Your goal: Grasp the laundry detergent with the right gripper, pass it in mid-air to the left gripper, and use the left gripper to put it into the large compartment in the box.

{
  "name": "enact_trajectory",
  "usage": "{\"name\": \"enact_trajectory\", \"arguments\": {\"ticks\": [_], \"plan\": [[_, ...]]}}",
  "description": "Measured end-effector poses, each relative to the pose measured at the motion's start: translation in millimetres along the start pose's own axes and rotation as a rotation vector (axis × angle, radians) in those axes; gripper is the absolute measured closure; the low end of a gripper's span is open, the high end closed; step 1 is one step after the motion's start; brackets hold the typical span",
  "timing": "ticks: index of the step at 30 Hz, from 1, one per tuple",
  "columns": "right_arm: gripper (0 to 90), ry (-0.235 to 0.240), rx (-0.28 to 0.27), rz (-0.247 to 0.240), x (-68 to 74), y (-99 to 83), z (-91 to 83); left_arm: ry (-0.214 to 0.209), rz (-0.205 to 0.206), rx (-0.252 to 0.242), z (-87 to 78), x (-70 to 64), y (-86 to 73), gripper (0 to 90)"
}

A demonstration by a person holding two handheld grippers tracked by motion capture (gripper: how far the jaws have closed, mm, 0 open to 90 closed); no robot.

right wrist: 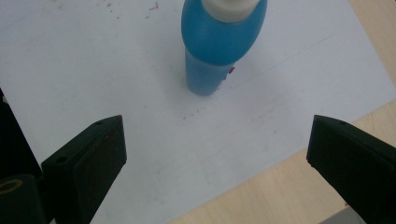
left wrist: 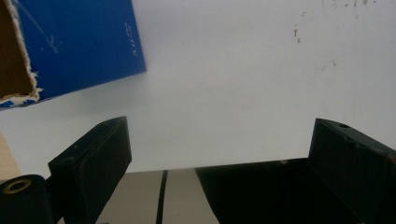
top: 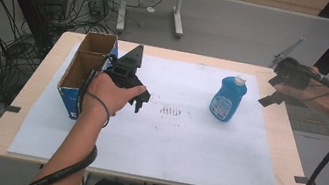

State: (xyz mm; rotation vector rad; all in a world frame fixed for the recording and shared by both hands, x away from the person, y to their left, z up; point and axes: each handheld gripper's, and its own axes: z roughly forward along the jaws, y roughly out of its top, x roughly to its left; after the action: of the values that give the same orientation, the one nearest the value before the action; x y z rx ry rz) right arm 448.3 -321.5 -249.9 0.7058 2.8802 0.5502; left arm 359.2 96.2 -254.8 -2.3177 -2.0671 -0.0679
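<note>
Right hand-held gripper (top: 274, 93) hovers raised at upper right, jaws wide apart; blue bottle (top: 228, 98) upright lower-left of it; left hand-held gripper (top: 141, 100) gapes too.

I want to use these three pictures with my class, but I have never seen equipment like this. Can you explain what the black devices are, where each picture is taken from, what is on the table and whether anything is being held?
A person sits at a table and holds a hand-operated tool with two black jaws in each hand. The high view looks down from above: the left gripper is near the open blue cardboard box, and the right gripper is raised at the table's right edge. The other two pictures come from small cameras riding on the tools, looking out between their own jaws. The left gripper view shows a corner of the box above the white sheet that covers the wooden table. The right gripper view looks down on the blue bottle with its white cap, standing upright. Both pairs of jaws are wide open, and nothing is held.
</note>
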Motion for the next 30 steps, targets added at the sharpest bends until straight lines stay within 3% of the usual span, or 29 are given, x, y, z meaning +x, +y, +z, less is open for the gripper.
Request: {"name": "enact_trajectory", "arguments": {"ticks": [3,14,20,25,28,30], "plan": [[4.4,0.003,-0.045,0.024,2.1,-3.2,8.0,0.004,-0.005,0.003,0.4,3.5,-2.2,6.6],[4.5,-0.012,-0.108,0.084,11.0,-14.0,40.1,0.023,-0.015,0.007,-0.4,9.8,-9.5,6.5],[4.5,-0.045,-0.173,0.093,18.6,-18.2,56.8,0.029,-0.015,0.007,-0.5,9.0,-8.7,6.5],[5.1,-0.083,-0.249,0.133,22.5,-27.0,71.0,0.039,-0.011,0.019,1.9,9.2,-7.5,6.5],[5.2,-0.103,-0.269,0.126,22.2,-29.9,75.3,0.041,-0.012,0.021,2.6,9.7,-6.6,6.5],[5.2,-0.105,-0.296,0.153,24.8,-32.8,79.6,0.042,-0.011,0.024,3.8,10.0,-5.7,6.5]]}}
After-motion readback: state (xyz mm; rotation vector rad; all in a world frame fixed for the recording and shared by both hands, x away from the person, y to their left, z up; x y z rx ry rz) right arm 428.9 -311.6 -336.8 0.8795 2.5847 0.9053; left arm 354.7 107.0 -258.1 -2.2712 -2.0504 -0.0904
